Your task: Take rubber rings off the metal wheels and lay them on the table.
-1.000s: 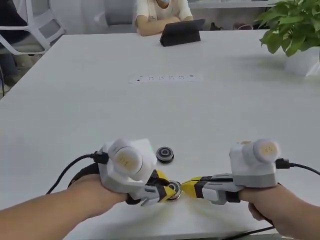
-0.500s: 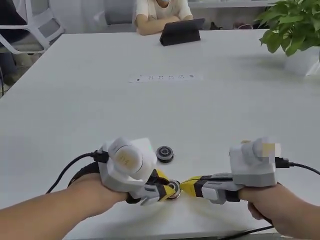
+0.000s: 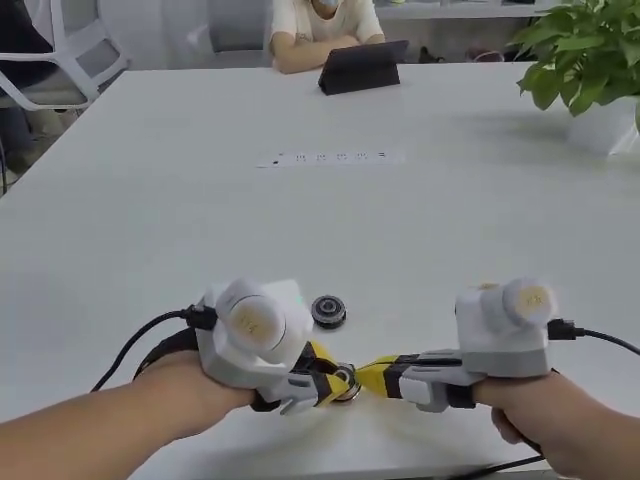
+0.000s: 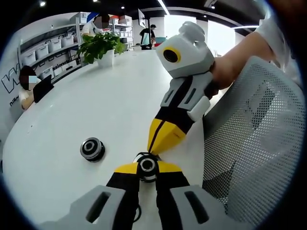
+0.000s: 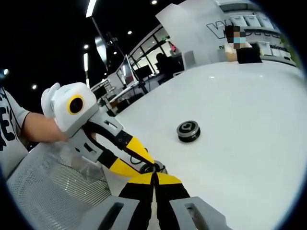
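Lower centre, head view: left tongs (image 4: pixel 147 168) clench a metal wheel (image 3: pixel 346 380) at the near edge of the counter (image 3: pixel 200 220). Right tongs (image 5: pixel 154 178), clenched tip to tip, touch that wheel's rim from the right. Just beyond, a second wheel (image 3: pixel 329 310) with a black ring lies flat. Farther up: power strip (image 3: pixel 330 156), tablet (image 3: pixel 362 64), and plant (image 3: pixel 585 50) at upper right.

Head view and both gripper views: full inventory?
loose wheel: 1, black and silver, on table ahead of grippers
held wheel: 1, black and silver, between left gripper's jaws
table: 1, white
power strip: 1, white, mid table
tablet: 1, dark, far end
plant: 1, green, white pot, far right
person: 1, seated, far end
mesh chair: 1, grey, near edge
left gripper: white, yellow tips, shut on held wheel
right gripper: same colours, shut, tip at held wheel
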A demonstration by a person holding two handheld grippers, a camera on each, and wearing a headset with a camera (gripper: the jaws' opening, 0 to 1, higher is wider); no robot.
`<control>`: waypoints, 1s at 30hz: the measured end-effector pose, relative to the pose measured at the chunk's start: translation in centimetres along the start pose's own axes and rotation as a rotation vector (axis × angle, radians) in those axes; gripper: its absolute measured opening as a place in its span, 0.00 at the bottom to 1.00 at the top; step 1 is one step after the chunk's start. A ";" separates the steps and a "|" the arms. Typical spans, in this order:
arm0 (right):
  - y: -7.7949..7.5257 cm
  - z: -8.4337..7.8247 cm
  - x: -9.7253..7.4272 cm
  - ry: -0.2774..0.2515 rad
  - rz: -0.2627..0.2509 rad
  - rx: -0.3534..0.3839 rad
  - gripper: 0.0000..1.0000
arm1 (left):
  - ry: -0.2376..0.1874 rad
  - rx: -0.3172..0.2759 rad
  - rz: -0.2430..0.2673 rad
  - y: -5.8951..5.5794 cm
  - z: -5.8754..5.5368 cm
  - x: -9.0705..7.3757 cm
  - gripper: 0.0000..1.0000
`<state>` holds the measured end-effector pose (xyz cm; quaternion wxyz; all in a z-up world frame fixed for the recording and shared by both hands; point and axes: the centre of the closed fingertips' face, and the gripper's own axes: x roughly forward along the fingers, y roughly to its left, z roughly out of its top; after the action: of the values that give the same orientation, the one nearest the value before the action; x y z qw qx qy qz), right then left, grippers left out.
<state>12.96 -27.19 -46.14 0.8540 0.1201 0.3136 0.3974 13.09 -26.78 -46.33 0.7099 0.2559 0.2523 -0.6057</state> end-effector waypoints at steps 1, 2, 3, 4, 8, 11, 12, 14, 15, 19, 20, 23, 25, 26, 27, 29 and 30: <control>0.1 0.0 0.1 0.001 -0.001 -0.008 0.00 | 0.000 0.000 0.000 0.0 0.0 0.0 0.07; 0.2 0.0 0.1 0.001 0.000 -0.010 0.00 | 0.000 0.000 0.000 0.0 0.0 0.0 0.07; 0.2 0.0 0.2 0.001 0.002 -0.009 0.00 | 0.000 0.000 0.000 0.0 0.0 0.0 0.07; 0.3 0.0 0.2 0.000 0.005 -0.008 0.00 | 0.000 0.000 0.000 0.0 0.0 0.0 0.07; 1.1 0.3 0.4 -0.010 0.032 -0.020 0.00 | 0.001 0.000 0.000 0.0 0.0 0.0 0.07; 2.4 1.3 0.5 -0.044 0.096 -0.040 0.00 | 0.002 -0.002 0.000 0.0 0.0 0.0 0.07; 2.0 1.0 0.6 -0.025 0.069 -0.050 0.00 | 0.001 -0.002 0.001 0.0 0.0 0.0 0.07; 1.8 0.9 0.5 -0.026 0.070 -0.047 0.00 | 0.001 -0.002 0.000 0.0 0.0 0.0 0.07; 1.8 0.9 0.5 -0.030 0.071 -0.037 0.00 | 0.001 -0.002 0.000 0.0 0.0 0.0 0.07; 1.8 0.9 0.4 -0.040 0.079 -0.022 0.00 | 0.001 -0.003 0.001 0.1 0.0 0.0 0.07; 1.9 0.9 0.3 -0.042 0.081 -0.018 0.00 | 0.001 -0.003 0.001 0.1 0.0 0.0 0.07; 1.9 0.9 0.1 -0.050 0.092 0.001 0.00 | 0.000 -0.003 0.002 0.1 0.0 0.0 0.07; 1.7 0.9 0.0 -0.054 0.087 0.007 0.00 | 0.000 -0.001 0.002 0.1 0.0 0.0 0.07; 1.6 0.9 0.0 -0.055 0.082 0.007 0.00 | 0.000 -0.001 0.002 0.1 0.0 0.0 0.07; 1.5 0.9 0.0 -0.055 0.081 0.006 0.00 | 0.000 0.000 0.002 0.1 0.0 0.0 0.07; 1.2 0.8 0.0 -0.050 0.068 0.004 0.00 | -0.001 0.002 0.001 0.1 0.1 0.0 0.07; 1.0 0.7 0.0 -0.044 0.056 0.003 0.00 | 0.000 0.003 0.001 0.1 0.0 0.0 0.07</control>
<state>12.80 -26.53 -45.11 0.8492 0.1386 0.2917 0.4178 13.19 -26.81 -46.29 0.7100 0.2569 0.2511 -0.6057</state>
